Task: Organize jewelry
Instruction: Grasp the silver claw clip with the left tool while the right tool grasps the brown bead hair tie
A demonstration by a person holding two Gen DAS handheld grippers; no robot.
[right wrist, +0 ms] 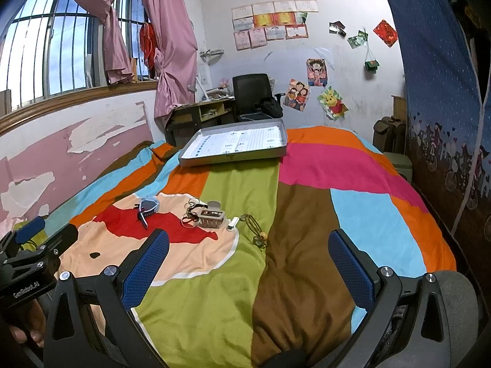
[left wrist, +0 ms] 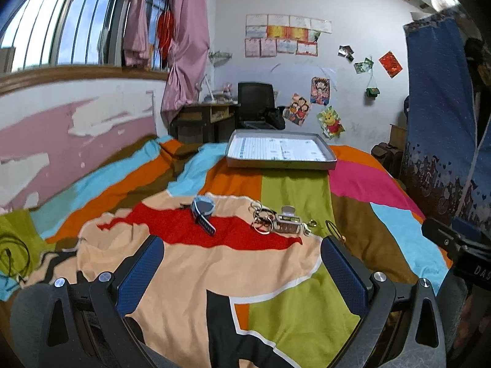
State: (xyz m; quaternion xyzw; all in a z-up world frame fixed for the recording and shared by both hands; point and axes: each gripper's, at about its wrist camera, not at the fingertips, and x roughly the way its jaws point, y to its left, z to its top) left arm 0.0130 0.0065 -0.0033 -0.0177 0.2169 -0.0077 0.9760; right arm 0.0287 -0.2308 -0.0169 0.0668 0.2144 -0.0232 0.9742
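Left wrist view: left gripper point(left wrist: 239, 263) spread wide, nothing between the pads, hovering above the quilt point(left wrist: 291, 190). Right gripper point(right wrist: 248, 257) likewise wide open and empty; its body shows at the right edge of the left view.

Just ahead of the left gripper, on the red and peach patch: watch point(left wrist: 203, 211), strap trailing toward the camera. To its right, touching or nearly so, key rings point(left wrist: 260, 217) against a claw clip point(left wrist: 287, 222), then a small clasp point(left wrist: 310, 224). Cord necklace point(right wrist: 256, 230) lies on the green stripe, nearer the right gripper, beads at its near end. Small white clip point(right wrist: 232, 223) between claw clip and necklace.

Farther back, well apart from the items: shallow tray point(left wrist: 280, 163), nothing in it but a printed liner. Beyond it, desk and chair point(left wrist: 256, 98) against the wall.

Judgement: no item moved yet; first pick pending. Watch is the sensible start for the left side, since it sits apart from the cluster.
- Approach from above, pads either side of the watch body, not the loose strap.
- Quilt is soft and wrinkled; press lightly or fabric gets pinched too.
- Right side: take the necklace at the bead end, so the cord does not slip through.
- Rings and claw clip may be tangled; lift slowly and check.
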